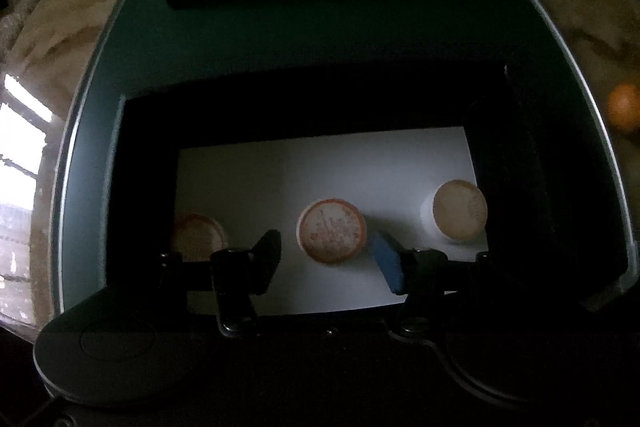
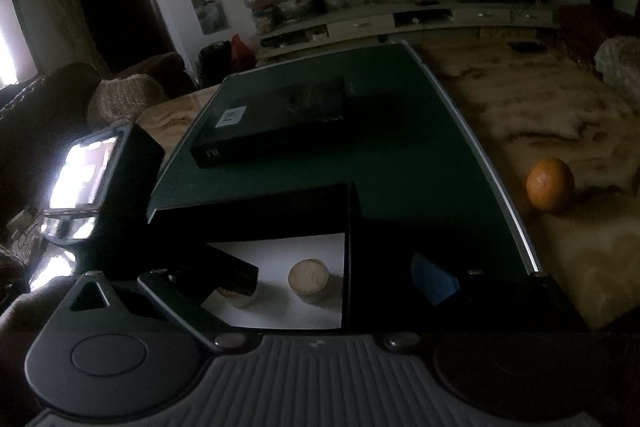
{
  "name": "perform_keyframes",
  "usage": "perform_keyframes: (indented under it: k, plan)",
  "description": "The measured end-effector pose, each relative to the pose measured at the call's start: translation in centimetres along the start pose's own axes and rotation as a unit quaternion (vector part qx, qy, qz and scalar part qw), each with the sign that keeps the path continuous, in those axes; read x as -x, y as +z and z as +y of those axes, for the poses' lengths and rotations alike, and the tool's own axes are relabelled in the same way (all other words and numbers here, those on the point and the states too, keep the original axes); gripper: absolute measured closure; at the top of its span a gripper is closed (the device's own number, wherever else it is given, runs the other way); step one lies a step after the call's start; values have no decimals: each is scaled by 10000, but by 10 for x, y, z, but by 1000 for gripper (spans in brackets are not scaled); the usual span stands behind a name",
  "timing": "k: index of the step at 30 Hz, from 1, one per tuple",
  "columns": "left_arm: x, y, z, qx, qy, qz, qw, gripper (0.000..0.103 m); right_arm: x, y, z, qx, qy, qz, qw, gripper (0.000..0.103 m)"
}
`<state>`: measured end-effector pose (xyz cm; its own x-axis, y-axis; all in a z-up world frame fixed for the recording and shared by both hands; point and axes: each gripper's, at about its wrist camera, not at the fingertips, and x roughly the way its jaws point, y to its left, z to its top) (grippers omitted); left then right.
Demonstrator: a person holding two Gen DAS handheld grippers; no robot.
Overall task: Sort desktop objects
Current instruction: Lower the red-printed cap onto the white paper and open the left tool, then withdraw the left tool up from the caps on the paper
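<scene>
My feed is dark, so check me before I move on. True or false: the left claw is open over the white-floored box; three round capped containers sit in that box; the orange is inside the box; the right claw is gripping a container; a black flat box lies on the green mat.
1. The left claw is open over the white-floored box. True.
2. Three round capped containers sit in it. True: left, middle, right.
3. The orange is inside the box. False: it sits on the table beyond the green mat.
4. The right claw grips a container. False: it is open and empty.
5. A black flat box lies on the mat. True.
</scene>
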<state>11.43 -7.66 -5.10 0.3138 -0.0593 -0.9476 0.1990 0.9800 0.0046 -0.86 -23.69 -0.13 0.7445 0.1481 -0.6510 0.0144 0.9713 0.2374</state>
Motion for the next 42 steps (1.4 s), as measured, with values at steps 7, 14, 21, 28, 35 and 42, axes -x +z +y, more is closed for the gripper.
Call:
perform_keyframes:
  k: [7,14,21,28,35,42]
  plan:
    - [28,-11,15,83,-120,-373,9992,37,-1,2,-1,-55,-2,-10,10000,0]
    - [51,-24,24,142,178,-708,9972,35,-5,7,-1,-10,-135,-29,9999,0]
    - [77,-42,39,331,426,-1076,9927,30,-20,16,-5,-163,81,98,9998,0]
    - [96,-46,53,403,658,-1341,9880,29,-25,27,-7,-379,204,40,9991,0]
    - [105,-49,57,403,684,-1496,9856,28,-25,29,-24,-871,732,-86,9935,0]
    - [99,-47,60,383,703,-1479,9858,28,-30,37,-22,-642,704,-10,9955,0]
